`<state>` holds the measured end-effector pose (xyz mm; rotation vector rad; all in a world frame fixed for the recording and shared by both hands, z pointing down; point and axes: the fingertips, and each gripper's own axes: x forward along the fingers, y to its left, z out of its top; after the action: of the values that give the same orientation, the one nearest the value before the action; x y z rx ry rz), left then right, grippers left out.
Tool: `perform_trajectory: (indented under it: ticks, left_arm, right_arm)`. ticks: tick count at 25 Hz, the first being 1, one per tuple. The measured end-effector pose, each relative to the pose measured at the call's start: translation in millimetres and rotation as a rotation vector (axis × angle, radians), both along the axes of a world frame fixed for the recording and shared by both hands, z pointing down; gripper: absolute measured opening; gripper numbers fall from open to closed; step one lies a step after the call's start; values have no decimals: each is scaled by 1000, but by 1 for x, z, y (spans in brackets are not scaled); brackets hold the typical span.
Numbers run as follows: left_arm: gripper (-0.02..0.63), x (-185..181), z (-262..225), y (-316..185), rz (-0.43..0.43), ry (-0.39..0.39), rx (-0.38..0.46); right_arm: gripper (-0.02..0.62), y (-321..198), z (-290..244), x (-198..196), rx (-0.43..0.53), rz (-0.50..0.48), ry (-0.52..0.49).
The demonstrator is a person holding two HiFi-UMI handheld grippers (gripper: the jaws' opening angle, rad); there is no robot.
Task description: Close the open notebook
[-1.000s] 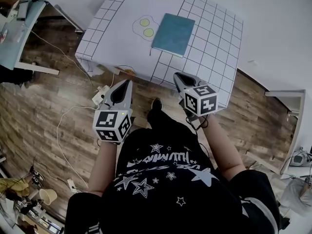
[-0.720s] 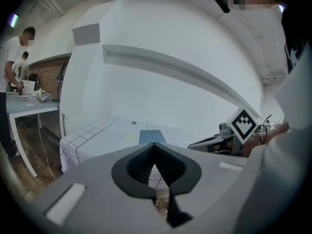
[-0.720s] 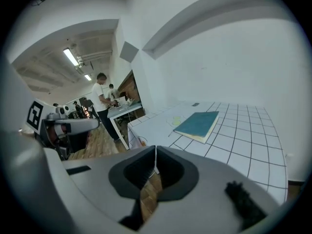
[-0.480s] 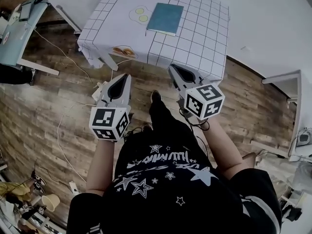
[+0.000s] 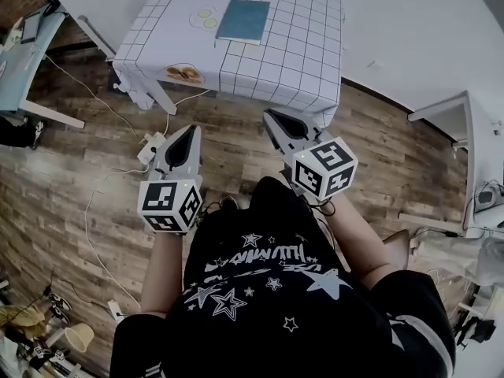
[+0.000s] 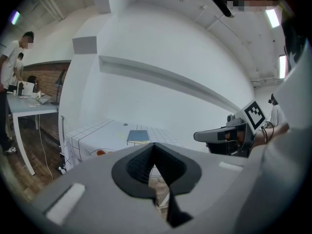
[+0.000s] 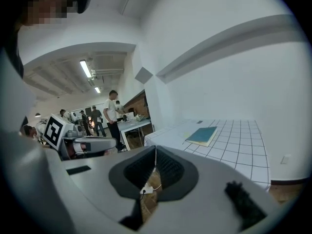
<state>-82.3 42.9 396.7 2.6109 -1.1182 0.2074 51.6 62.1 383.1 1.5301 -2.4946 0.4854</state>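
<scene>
A brown wood-plank floor (image 5: 71, 187) fills most of the head view, and a table (image 5: 303, 57) under a white cloth with a black grid stands against the white wall at the top. The person stands back from it on the floor, with both claws held out in front of the body, well short of the table edge. The left gripper (image 5: 191, 127) has its jaws together at the tips with nothing between them, and so does the right gripper (image 5: 268, 115). The teal notebook (image 5: 242, 21) lies flat on the far part of the table, well apart from both claws. Its cover appears shut, though it is small in every view. A white power strip (image 5: 150, 150) lies on the floor near the left claw.
</scene>
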Motion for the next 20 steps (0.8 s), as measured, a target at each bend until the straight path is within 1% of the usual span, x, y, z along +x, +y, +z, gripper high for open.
perform_trajectory:
  ticks: [3,8,13,16,20]
  left_arm:
    - [9,7,-5,11,-16,-10,19]
    - [9,21,-16,28,-85,-2,27]
    - [9,57,-25,54,-113,1,38]
    - [9,81,-28,67,-121,1,43]
    - [9,119,-32,86,-109,-5,54]
  right_arm:
    - [18,7,-3,2,6,-27,20]
    - [15,21,-11,14,16,-100,59]
    - [15,47,-20,51,36,-131,77]
    - [15,62,-21,78,43,-131,80]
    - [15,81,-21,114,44,-120,73]
